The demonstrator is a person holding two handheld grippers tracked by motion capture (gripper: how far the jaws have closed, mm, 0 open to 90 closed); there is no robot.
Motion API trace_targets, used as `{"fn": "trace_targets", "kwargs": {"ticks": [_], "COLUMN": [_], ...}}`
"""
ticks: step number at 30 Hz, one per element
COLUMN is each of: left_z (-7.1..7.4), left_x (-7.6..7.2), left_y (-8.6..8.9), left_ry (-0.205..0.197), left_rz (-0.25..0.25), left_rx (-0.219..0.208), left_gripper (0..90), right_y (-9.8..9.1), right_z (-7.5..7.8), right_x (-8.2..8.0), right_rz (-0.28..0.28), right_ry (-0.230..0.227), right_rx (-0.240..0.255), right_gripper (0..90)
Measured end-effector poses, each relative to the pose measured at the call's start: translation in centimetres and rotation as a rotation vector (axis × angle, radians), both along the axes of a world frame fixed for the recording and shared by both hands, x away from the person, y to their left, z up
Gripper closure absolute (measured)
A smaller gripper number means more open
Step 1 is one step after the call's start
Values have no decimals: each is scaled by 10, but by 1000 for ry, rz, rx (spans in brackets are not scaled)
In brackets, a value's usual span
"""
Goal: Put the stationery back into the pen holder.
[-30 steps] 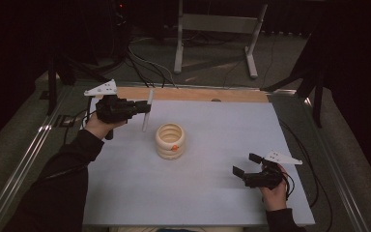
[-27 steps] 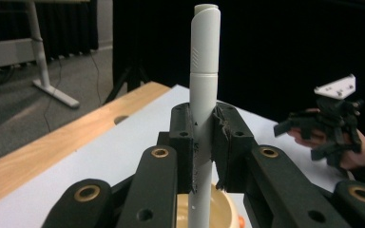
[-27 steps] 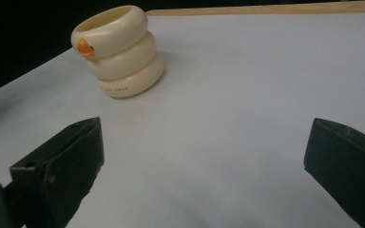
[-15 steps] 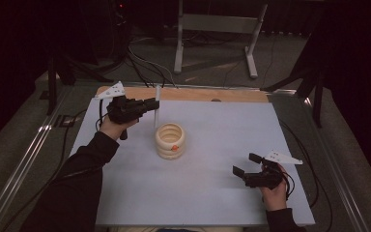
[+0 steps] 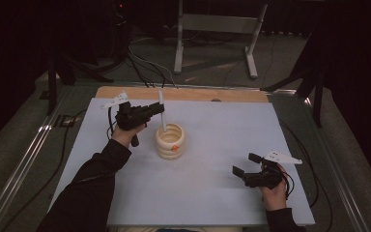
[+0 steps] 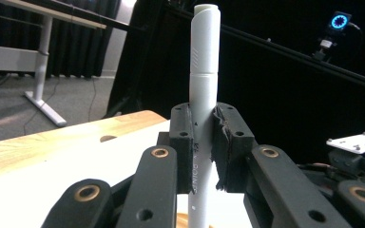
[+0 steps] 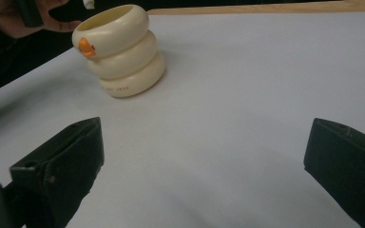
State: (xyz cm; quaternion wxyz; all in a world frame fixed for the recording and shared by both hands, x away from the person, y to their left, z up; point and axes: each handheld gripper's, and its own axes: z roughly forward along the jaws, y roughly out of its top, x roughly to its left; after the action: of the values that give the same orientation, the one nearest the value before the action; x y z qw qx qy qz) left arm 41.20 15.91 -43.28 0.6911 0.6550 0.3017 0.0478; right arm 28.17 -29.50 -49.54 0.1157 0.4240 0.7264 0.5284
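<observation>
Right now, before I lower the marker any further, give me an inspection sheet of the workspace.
Surface: pale blue mat over a wooden tabletop, flat and bare around the work.
Job's things: white capped marker pen, upright, its lower end at the mouth of the cream ringed holder with an orange spot.
Clutter: nothing seen.
Grippers: left gripper, jaws shut on the marker pen; right gripper, jaws open, holding nothing, resting near the mat's right edge.
Cables: black cable trailing off the right side; more cables on the floor behind.
Surroundings: grey metal stand legs beyond the table, dark curtains.
</observation>
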Motion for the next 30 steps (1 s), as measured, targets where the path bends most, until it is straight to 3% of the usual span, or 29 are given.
{"fn": "trace_targets", "kwargs": {"ticks": [4, 10, 12, 17, 24, 25, 26, 28, 30], "left_z": [-10, -17, -18, -20, -23, -22, -21, -20, -16], "left_x": [-1, -5, -6, -11, -14, -14, -15, -15, -15], "left_y": [-5, -12, -12, -16, -22, -23, -24, -25, -26], "left_ry": [-7, 26, 36, 73, 75, 77, 80, 81, 86], "left_rz": [2, 3, 0, 27, 19, 16, 23, 26, 22], "left_rx": [5, 92, 91, 135, 178, 184, 196, 203, 215], "left_gripper": [795, 794, 795, 794, 786, 769, 687, 649, 511], "right_y": [0, 0, 0, 0, 0, 0, 0, 0, 0], "right_z": [0, 0, 0, 0, -1, -1, -1, -1, -1], "right_x": [0, 1, 1, 1, 1, 1, 1, 1, 1], "right_rz": [1, 1, 2, 3, 5, 6, 7, 8, 8], "right_ry": [-2, 1, 4, 5, 6, 7, 8, 8, 9], "right_rx": [-2, -4, -2, -5, -4, -4, -4, -4, -4], "right_gripper": [0, 0, 0, 0, 0, 0, 0, 0, 0]}}
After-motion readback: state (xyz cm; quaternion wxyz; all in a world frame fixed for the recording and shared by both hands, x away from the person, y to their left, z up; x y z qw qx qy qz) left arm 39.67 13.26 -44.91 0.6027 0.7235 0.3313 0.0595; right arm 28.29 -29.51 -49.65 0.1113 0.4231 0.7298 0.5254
